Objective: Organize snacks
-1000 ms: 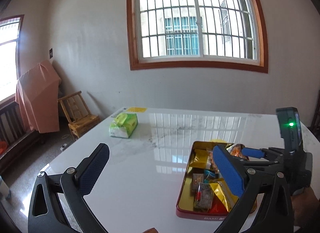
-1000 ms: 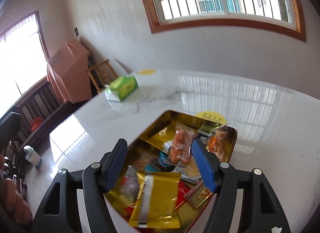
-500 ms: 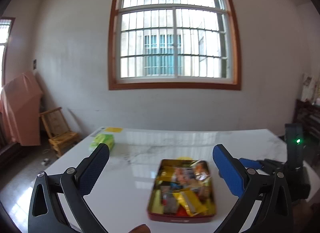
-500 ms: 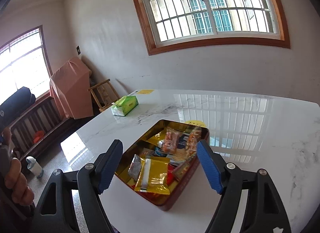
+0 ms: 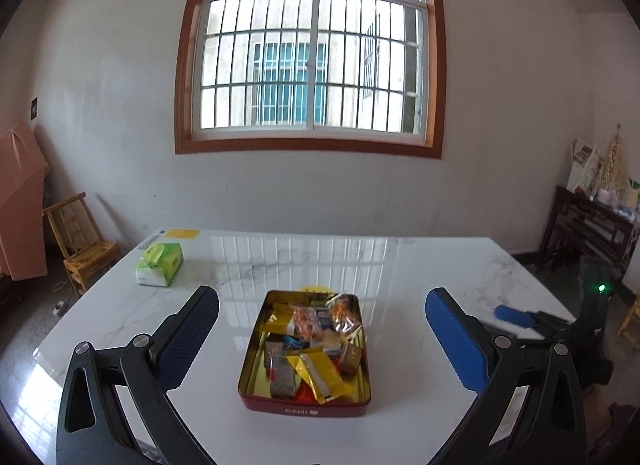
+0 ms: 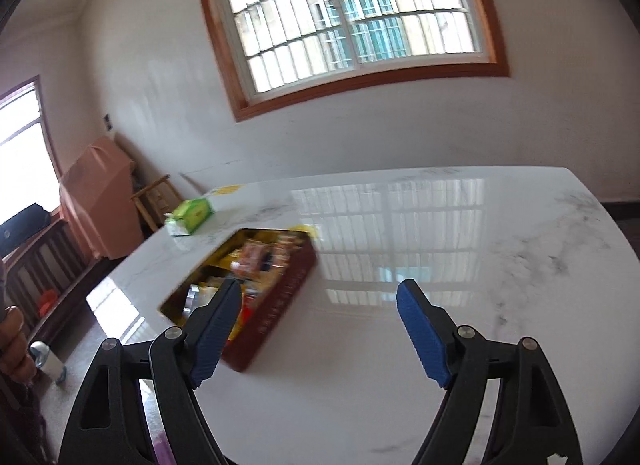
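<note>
A red tin (image 5: pixel 256 361) with a gold inside holds several wrapped snacks (image 5: pixel 316 345) and sits on the white marble table (image 5: pixel 400 273). My left gripper (image 5: pixel 322 341) is open and empty, held back from the tin, which lies between its fingers in the view. My right gripper (image 6: pixel 320 329) is open and empty, to the right of the tin (image 6: pixel 280 297); its left finger overlaps the tin's near corner in the view. The right gripper also shows at the left wrist view's right edge (image 5: pixel 516 317).
A green tissue pack (image 5: pixel 160 263) and a yellow sheet (image 5: pixel 182 233) lie at the table's far left. A wooden chair (image 5: pixel 82 243) and a pink covered object (image 5: pixel 20 205) stand left of the table. A dark sideboard (image 5: pixel 592 225) stands at the right.
Both grippers have pulled back from the tin. The left view has swung to centre on the tin. The right gripper has moved right and away, so the tin now lies to its left.
</note>
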Demonstrator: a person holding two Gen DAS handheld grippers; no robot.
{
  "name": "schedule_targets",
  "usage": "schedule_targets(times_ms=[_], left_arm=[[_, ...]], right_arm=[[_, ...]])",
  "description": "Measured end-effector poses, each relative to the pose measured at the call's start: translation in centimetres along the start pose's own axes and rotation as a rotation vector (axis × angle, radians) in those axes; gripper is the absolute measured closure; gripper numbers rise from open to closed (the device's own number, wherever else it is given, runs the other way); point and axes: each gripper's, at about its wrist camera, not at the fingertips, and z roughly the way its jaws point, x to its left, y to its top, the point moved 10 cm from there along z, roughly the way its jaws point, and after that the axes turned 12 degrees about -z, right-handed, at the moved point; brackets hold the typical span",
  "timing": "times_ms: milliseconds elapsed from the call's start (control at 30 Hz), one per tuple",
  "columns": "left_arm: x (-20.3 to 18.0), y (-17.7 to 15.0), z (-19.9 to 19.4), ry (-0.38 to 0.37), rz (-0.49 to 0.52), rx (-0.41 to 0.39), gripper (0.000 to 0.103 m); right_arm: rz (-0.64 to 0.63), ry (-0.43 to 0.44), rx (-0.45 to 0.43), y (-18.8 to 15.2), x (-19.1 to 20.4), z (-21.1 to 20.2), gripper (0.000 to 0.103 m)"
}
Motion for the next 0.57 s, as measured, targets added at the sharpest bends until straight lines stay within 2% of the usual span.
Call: schedule_targets(times_ms=[100, 200, 300, 400, 467, 567], left_arm=[[-0.6, -1.7, 1.3, 0.004, 0.013, 0.064, 0.000], [-0.8, -3.7, 2.8, 0.043, 0.021, 0.122, 0.000], [-0.1, -5.4, 3.6, 0.101, 0.016, 0.148, 0.000], [0.7, -6.7, 4.7, 0.162, 0.012, 0.170, 0.000], [1.4, -7.6, 5.5, 0.185, -0.013, 0.207, 0.000], [1.8, -8.3, 6.0, 0.221, -0.007, 0.222, 0.000]], right_arm=[[0.022, -0.102, 0.053, -1.9, -4.9, 0.0, 0.019], [0.076, -0.216, 0.157, -4.8, -11.1, 0.7, 0.016], [0.115, -0.325, 0.301, -8.6, -17.5, 1.9, 0.016], [0.175, -0.362, 0.417, -11.8, -22.4, 3.3, 0.016], [0.188, -0.375, 0.443, -12.6, -24.4, 3.9, 0.016], [0.198, -0.385, 0.473, -13.1, -26.4, 5.2, 0.016]])
